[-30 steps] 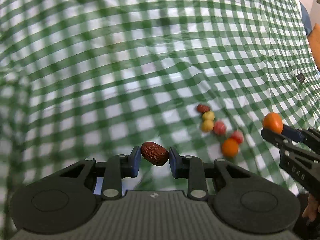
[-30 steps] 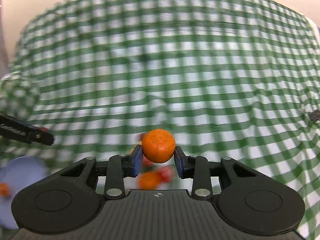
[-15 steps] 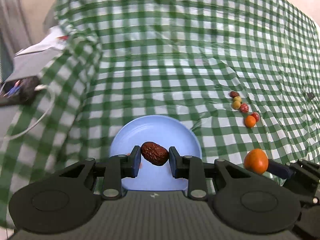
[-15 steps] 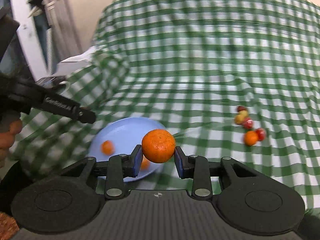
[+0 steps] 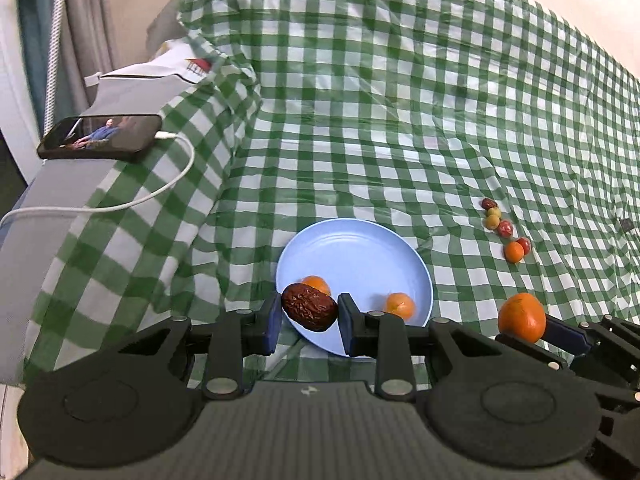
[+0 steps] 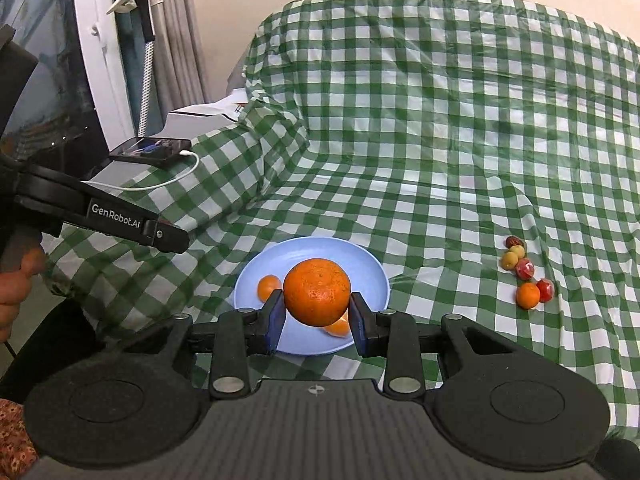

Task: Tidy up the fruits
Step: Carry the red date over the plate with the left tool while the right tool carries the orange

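the left gripper (image 5: 309,316) pinches a wrinkled brown date (image 5: 309,312) between its blue pads, held above the near left rim of a light blue plate (image 5: 360,248). the right gripper (image 6: 317,320) pinches a round orange (image 6: 317,297) between its pads, above the near part of the same plate. in the left wrist view that orange shows again at the near right, clamped in the right gripper just right of the plate.

two small oranges lie in the plate: one (image 5: 317,283) at its near left, partly behind the date, and one (image 5: 400,306) at its near right. the plate sits on a green and white checked cloth (image 5: 400,100) that covers the table.

well to the right of the plate, a short row of small fruits (image 5: 505,229) lies on the cloth: dark red, yellow-green, red and one small orange one.

at the far left a black phone (image 5: 100,137) rests on a grey surface with a white cable (image 5: 160,192) plugged in. in the right wrist view a hand (image 6: 16,284) at the left edge grips the left gripper's handle.
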Available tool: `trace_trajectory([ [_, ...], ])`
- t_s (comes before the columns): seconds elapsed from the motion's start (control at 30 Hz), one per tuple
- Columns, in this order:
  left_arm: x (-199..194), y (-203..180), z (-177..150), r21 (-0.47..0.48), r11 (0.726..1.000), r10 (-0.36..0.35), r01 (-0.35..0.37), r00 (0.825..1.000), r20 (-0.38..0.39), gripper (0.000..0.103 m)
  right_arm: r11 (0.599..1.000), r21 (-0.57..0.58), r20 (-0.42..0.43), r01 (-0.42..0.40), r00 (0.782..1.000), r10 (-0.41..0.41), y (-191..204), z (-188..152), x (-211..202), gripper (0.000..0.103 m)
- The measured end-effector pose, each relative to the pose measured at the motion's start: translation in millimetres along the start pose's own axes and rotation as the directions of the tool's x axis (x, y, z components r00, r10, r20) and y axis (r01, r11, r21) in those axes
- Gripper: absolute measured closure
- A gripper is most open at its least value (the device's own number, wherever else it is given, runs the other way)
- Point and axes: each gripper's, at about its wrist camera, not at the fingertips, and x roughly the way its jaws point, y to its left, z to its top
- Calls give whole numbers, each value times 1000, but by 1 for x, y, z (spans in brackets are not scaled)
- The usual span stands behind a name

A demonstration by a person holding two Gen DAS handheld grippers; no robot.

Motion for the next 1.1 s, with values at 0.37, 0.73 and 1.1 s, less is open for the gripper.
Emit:
trace_trajectory([
  [0.37, 0, 5, 0, -14, 1000, 4, -4, 1000, 5, 70, 1000, -5, 0, 6, 1000, -6, 3, 2, -1, 67],
  [0.73, 23, 4, 12, -12, 1000, 3, -3, 1000, -15, 70, 1000, -5, -19, 12, 1000, -12, -5, 4, 14, 67],
  [1.1, 61, 2, 23, 6, 1000, 8, -7, 998, -62, 70, 1000, -14, -48, 15, 999, -16, -10, 13, 47, 67],
])
